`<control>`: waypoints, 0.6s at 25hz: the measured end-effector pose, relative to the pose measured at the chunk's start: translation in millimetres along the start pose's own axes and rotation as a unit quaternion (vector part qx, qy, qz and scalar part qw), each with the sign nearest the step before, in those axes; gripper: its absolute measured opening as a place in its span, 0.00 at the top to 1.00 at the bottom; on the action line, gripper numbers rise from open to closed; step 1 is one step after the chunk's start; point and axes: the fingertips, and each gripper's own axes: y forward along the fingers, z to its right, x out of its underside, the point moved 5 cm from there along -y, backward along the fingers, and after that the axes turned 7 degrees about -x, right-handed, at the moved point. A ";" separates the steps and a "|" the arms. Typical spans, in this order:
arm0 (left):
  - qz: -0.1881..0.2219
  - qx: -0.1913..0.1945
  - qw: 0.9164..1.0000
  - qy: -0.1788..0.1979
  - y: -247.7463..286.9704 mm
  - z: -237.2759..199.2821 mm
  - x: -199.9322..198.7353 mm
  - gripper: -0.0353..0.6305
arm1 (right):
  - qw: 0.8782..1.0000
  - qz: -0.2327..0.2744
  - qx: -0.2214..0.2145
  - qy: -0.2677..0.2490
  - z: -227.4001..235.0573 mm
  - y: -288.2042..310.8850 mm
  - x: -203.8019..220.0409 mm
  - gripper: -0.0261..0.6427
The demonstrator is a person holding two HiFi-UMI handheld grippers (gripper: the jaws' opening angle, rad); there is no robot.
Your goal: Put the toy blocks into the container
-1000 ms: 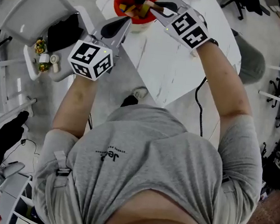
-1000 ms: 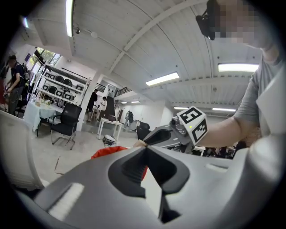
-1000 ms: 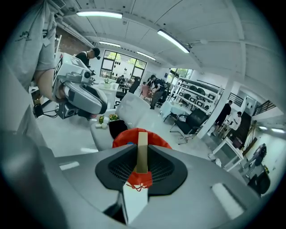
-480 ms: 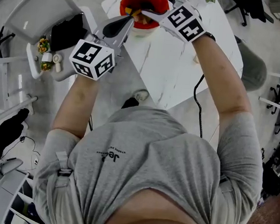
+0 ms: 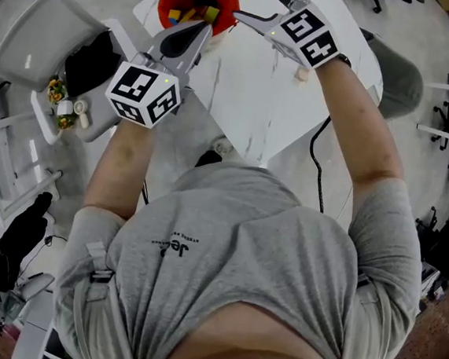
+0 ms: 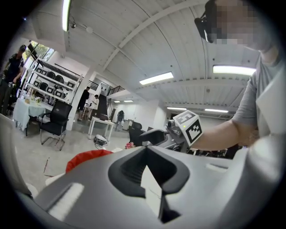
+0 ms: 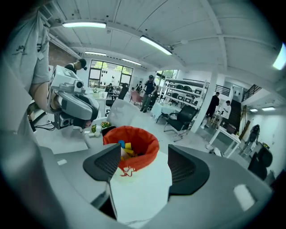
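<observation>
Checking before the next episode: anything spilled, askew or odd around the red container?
Nothing spilled: the red fabric-lined container stands upright on the white table, coloured toy blocks inside. One oddity: a small beige piece lies on the table beside the right gripper; too small to tell whether it's a stray block.

Grey T-shirt, chest print seen upside-down: large letters beginning "Je", rest unclear; small line beside it too fine to read. Left gripper and right gripper: black-and-white square markers, unreadable as text.
</observation>
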 end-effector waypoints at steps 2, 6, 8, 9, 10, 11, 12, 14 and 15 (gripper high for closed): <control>-0.005 0.020 1.000 0.000 13.2 14.0 4.9 0.88 | 0.999 -0.001 0.016 0.027 6.3 -22.1 20.1 0.50; -0.026 0.064 0.998 -0.002 43.3 44.7 23.1 0.87 | 0.995 -0.027 0.055 0.077 13.4 -66.6 80.8 0.50; -0.038 0.088 0.995 -0.001 56.7 60.8 33.6 0.88 | 0.991 -0.051 0.067 0.102 10.3 -85.1 116.9 0.50; -0.043 0.098 0.994 0.000 63.0 68.5 38.5 0.87 | 0.990 -0.062 0.067 0.110 7.2 -91.8 133.6 0.50; -0.048 0.107 0.993 0.001 69.2 75.8 43.3 0.88 | 0.989 -0.072 0.063 0.115 3.4 -96.8 149.2 0.50; -0.053 0.115 0.992 0.003 75.3 82.4 47.9 0.87 | 0.988 -0.086 0.056 0.116 -1.0 -100.2 164.3 0.50; -0.057 0.121 0.991 0.005 81.5 88.3 52.6 0.88 | 0.987 -0.102 0.048 0.115 -5.7 -102.2 179.0 0.50; -0.068 0.134 0.989 0.009 93.2 98.4 62.3 0.88 | 0.985 -0.129 0.029 0.114 -15.3 -102.5 205.5 0.50; -0.073 0.139 0.988 0.010 98.8 102.8 67.2 0.88 | 0.983 -0.141 0.021 0.116 -19.7 -101.7 217.3 0.50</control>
